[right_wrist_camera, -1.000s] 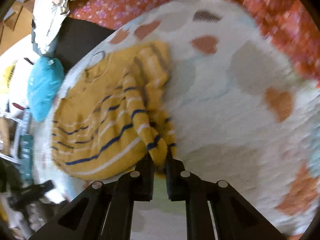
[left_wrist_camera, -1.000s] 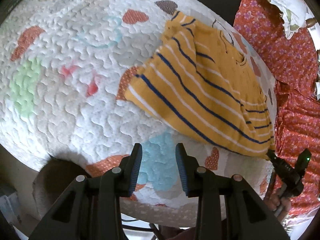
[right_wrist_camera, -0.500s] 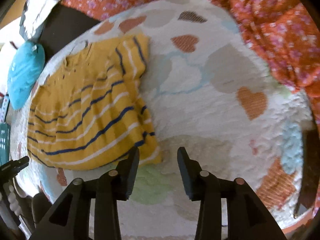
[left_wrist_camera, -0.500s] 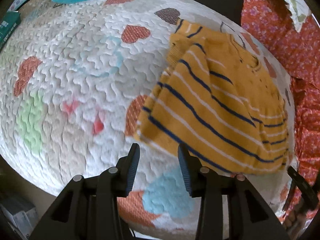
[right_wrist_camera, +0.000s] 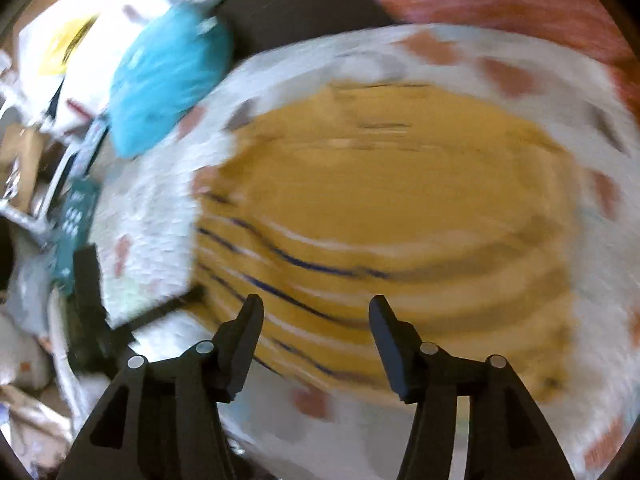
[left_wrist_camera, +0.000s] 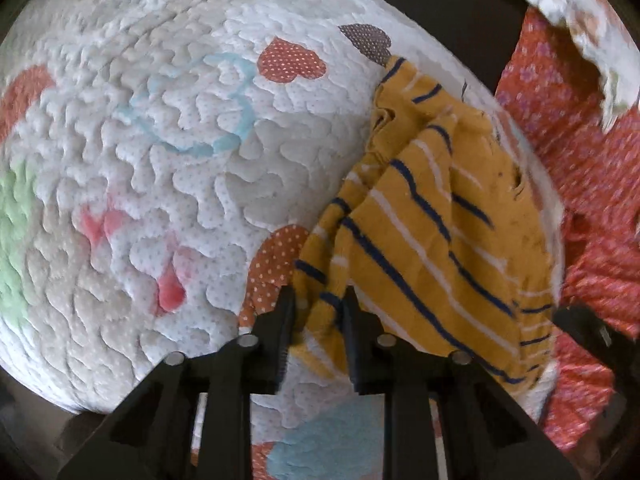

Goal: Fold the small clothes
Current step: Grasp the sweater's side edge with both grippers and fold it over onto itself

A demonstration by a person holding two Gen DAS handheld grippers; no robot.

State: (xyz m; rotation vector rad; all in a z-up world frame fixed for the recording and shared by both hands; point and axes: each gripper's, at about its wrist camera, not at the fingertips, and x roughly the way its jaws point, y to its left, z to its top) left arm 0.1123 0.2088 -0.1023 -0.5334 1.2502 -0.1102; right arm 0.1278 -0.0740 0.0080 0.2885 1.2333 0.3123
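Note:
A small yellow sweater (left_wrist_camera: 432, 236) with blue and white stripes lies on a white quilt (left_wrist_camera: 160, 160) with coloured hearts. My left gripper (left_wrist_camera: 318, 300) has its jaws around the sweater's near left corner, with the cloth bunched between the fingers. In the right wrist view, which is blurred, the sweater (right_wrist_camera: 380, 216) fills the middle, and my right gripper (right_wrist_camera: 316, 312) is wide open and empty above its near edge. The right gripper also shows at the right edge of the left wrist view (left_wrist_camera: 592, 332).
Red floral fabric (left_wrist_camera: 592, 184) lies past the quilt's right side. A teal cushion (right_wrist_camera: 164, 80) and a white patterned cloth (left_wrist_camera: 560, 8) sit at the far end. Clutter and a teal box (right_wrist_camera: 76, 216) are off the quilt's left edge in the right wrist view.
My left gripper moved forward onto the sweater's corner and narrowed around it. My right gripper let go of the sleeve, opened wide and swung over the sweater.

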